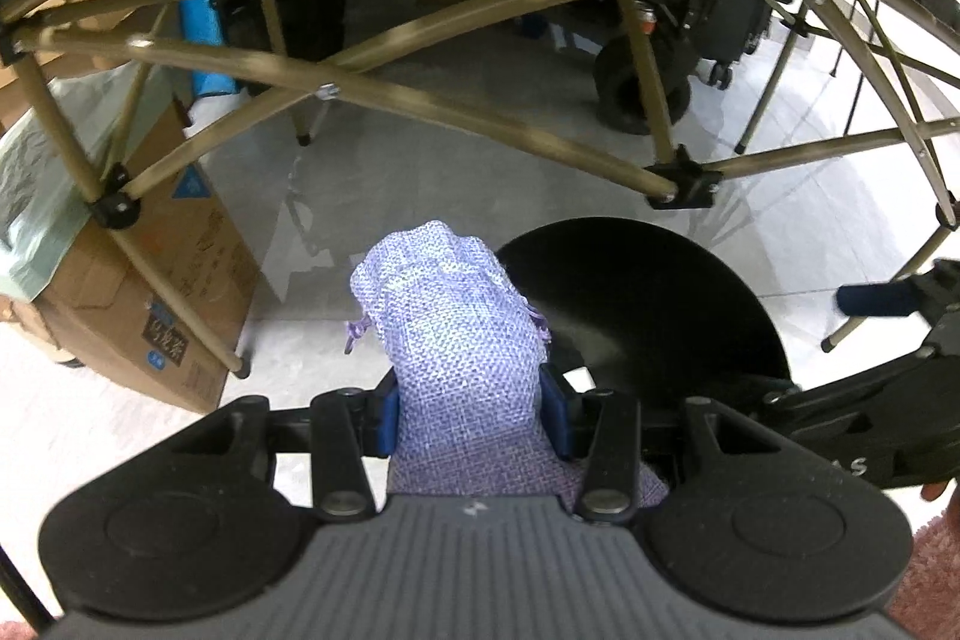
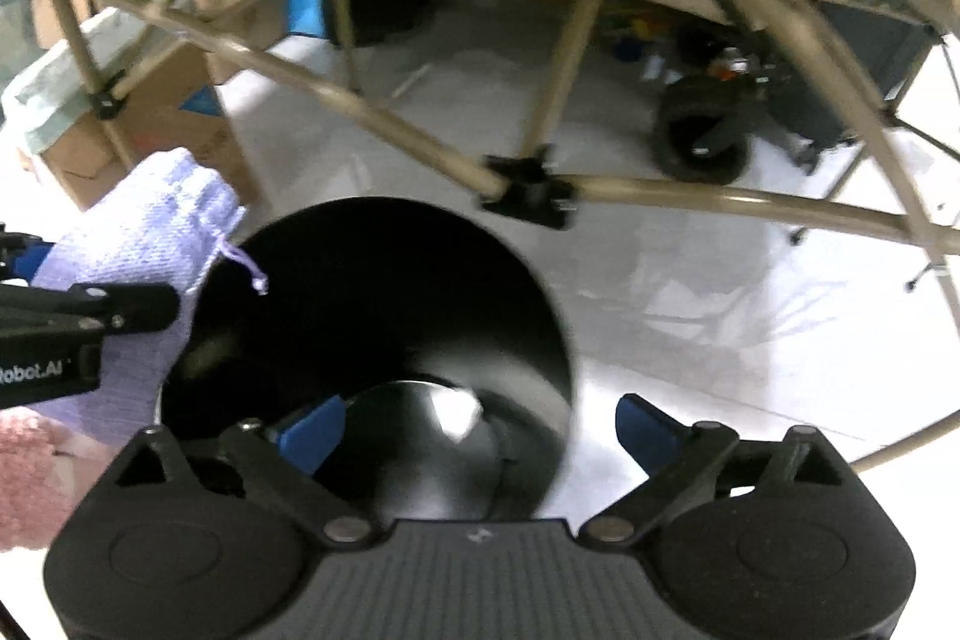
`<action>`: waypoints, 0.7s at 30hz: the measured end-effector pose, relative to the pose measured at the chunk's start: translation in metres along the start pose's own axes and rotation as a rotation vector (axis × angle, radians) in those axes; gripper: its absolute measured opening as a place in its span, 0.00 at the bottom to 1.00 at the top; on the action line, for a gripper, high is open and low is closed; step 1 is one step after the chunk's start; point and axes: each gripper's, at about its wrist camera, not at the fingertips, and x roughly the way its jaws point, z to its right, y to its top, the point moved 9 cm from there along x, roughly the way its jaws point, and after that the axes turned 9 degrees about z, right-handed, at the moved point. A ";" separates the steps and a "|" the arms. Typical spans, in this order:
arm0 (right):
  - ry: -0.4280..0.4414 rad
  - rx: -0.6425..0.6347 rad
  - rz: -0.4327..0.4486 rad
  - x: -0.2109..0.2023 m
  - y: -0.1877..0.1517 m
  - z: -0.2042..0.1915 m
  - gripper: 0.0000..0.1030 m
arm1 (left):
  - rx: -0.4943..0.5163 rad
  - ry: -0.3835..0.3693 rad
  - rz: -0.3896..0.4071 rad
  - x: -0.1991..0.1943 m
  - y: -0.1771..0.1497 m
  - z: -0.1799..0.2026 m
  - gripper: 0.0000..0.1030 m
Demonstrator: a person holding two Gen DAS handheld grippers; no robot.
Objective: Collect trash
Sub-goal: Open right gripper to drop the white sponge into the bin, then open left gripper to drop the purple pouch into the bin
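Well, left gripper [image 1: 474, 412]: its blue fingers [image 1: 384, 415] are clamped on the lilac woven pouch [image 1: 456, 334], one on each side of its middle, pointing steeply down.
Pouch: it sticks up out of the grip, gathered neck and drawstring ends at the far end, its body just beside the rim of the black bin [image 1: 654, 316] and partly over it in the left wrist view; in the right wrist view the pouch [image 2: 138, 244] sits at the bin's left edge with a drawstring end hanging over the dark opening.
Right gripper [image 2: 474, 430]: fingers [image 2: 312, 430] spread wide apart with nothing between them, hanging over the near side of the bin [image 2: 384, 304]; a pale glare shows on the dark surface below.
Bin: round, black, standing on the pale tiled floor [image 1: 372, 172].
Overhead: the folding frame of tan metal tubes [image 1: 420, 94] with black joints crosses both views above and beyond the bin, its feet on the floor near it.
Left side: cardboard boxes [image 1: 162, 292], one under a pale green sheet, stand close behind a frame leg.
Far side: a black wheeled cart [image 1: 642, 88] with a fat tyre stands well apart from the bin; a blue object [image 1: 207, 22] leans among the boxes.
Person: pink fuzzy sleeve [image 2: 30, 478] at the edge of the right wrist view.
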 end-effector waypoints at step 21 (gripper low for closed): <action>-0.154 0.211 0.005 -0.036 -0.017 0.093 1.00 | 0.087 -0.077 -0.105 0.034 -0.008 0.077 0.44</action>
